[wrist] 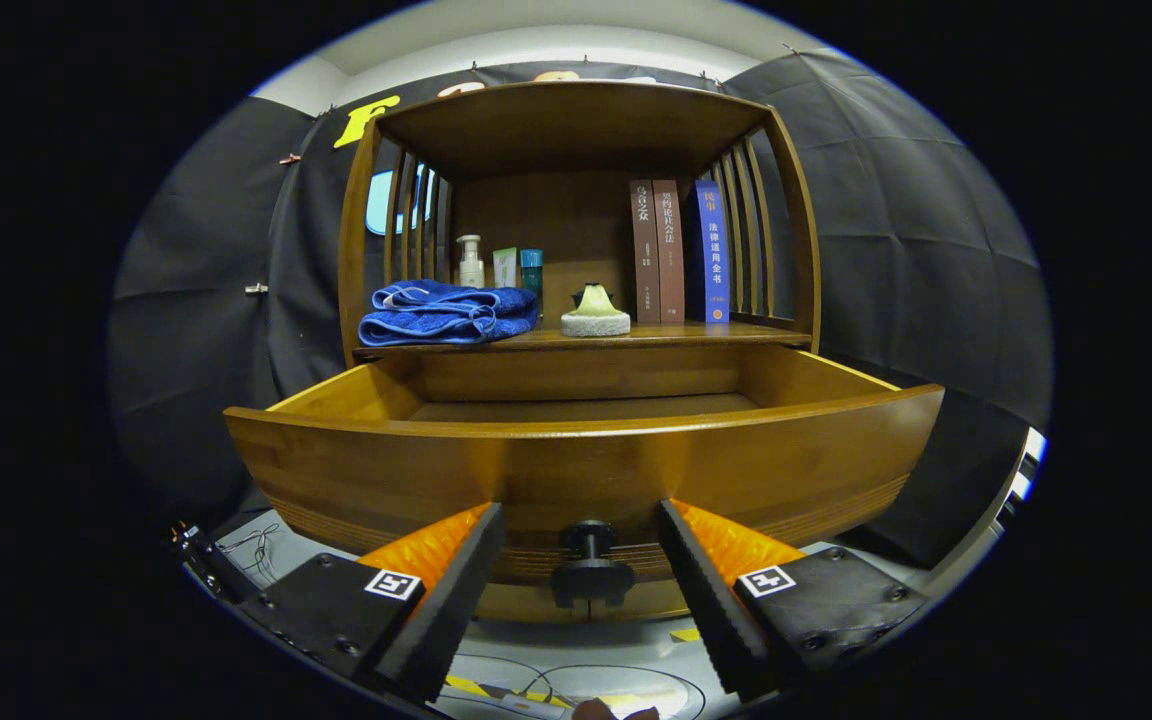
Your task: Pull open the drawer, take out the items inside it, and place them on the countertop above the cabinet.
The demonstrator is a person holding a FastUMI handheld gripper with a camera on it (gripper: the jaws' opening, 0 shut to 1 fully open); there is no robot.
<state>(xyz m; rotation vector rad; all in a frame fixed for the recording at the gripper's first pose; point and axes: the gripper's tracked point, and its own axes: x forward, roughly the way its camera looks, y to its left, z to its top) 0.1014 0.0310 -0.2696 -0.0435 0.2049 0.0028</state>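
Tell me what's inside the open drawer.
The drawer is pulled out, and the visible part of its floor, toward the back, is bare wood. Its front panel hides the near part of the floor, so items could lie there unseen. The gripper is open, fingers flanking the knob.

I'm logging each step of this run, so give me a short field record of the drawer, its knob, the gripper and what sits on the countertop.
drawer: pulled open; what shows of its floor is bare
knob: dark, on the drawer front, between the fingers, untouched
gripper: open, fingers either side of the knob
countertop: blue towel lying at one end, upright books at the other, bottles behind the towel
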